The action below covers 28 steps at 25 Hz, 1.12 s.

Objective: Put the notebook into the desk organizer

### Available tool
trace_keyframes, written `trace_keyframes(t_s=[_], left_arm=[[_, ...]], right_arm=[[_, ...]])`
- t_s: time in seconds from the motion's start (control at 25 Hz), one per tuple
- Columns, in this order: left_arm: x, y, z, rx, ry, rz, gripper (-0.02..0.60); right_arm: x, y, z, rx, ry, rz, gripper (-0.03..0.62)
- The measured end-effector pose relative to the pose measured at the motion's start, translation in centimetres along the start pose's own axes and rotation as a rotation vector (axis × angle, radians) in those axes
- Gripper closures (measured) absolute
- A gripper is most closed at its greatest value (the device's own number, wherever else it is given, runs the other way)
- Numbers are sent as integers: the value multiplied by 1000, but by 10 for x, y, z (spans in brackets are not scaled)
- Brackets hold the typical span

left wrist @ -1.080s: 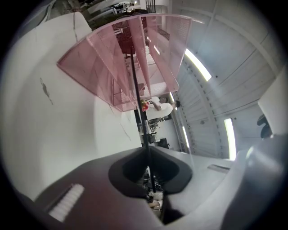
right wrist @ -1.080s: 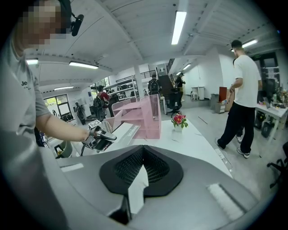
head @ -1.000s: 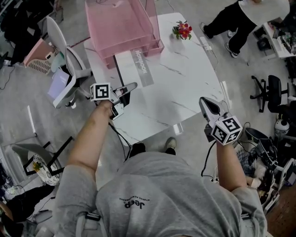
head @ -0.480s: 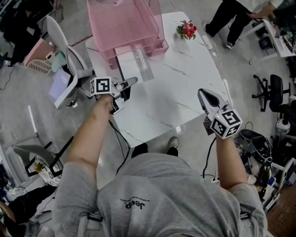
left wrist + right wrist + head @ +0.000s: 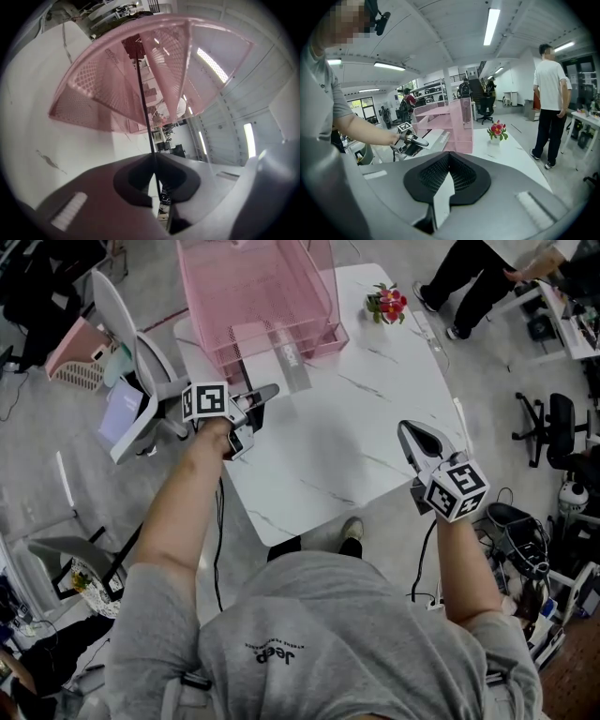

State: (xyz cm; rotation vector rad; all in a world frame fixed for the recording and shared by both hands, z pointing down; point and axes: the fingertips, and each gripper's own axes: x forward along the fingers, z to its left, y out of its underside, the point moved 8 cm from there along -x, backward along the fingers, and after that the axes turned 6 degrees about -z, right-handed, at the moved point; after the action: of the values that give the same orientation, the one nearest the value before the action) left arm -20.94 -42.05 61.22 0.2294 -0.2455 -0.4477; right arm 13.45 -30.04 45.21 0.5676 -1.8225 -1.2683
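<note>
**Notebook pushed deeper under the pink desk organizer**

Compared with a second ago, the notebook [image 5: 294, 367] has been slid further under the trays of the desk organizer [image 5: 253, 296]. Less of the word printed on its cover is left showing, and the left gripper [image 5: 269, 392] has been carried closer to the organizer's front.

At the far left of the head view, a white chair [image 5: 117, 324] is seen beside the white marbled table [image 5: 375, 409]. The left gripper is held out over the table's left side, its jaws clamped on the notebook's near edge. In the left gripper view that edge is shown as a thin dark line running from the closed jaws toward the organizer. The organizer, made of pink mesh trays stacked in tiers, stands at the table's far left corner. The notebook's far part is covered by the trays, and its near end juts out over the tabletop. Further right, a small pot of red flowers [image 5: 387, 304] stands near the table's far edge. The right gripper [image 5: 409, 433] is held near the table's right corner, well apart from the notebook, its jaws pressed together on nothing. A standing person [image 5: 469, 277] is seen at the top right.
</note>
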Motion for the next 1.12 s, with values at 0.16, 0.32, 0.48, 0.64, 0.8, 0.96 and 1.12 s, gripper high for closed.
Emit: trace_keyframes(t_s=[0.16, 0.32, 0.48, 0.64, 0.8, 0.96, 1.12], left_arm=[[7, -14, 3, -1, -23, -15, 515], [12, -25, 6, 1, -56, -51, 515], [14, -32, 6, 4, -76, -94, 514], [15, -38, 3, 60, -75, -135, 497], [14, -39, -3, 170, -41, -130, 382], [15, -33, -6, 307, -67, -77, 294], [13, -32, -5, 447, -163, -51, 335]], right_arm=[[9, 1, -2, 5, -5, 9, 591], [16, 3, -3, 13, -12, 17, 591], [19, 5, -2, 19, -20, 28, 591], [23, 9, -2, 27, -24, 40, 591], [27, 10, -2, 30, -29, 44, 591], [29, 9, -4, 33, -30, 47, 591], [30, 9, -5, 34, -31, 48, 591]])
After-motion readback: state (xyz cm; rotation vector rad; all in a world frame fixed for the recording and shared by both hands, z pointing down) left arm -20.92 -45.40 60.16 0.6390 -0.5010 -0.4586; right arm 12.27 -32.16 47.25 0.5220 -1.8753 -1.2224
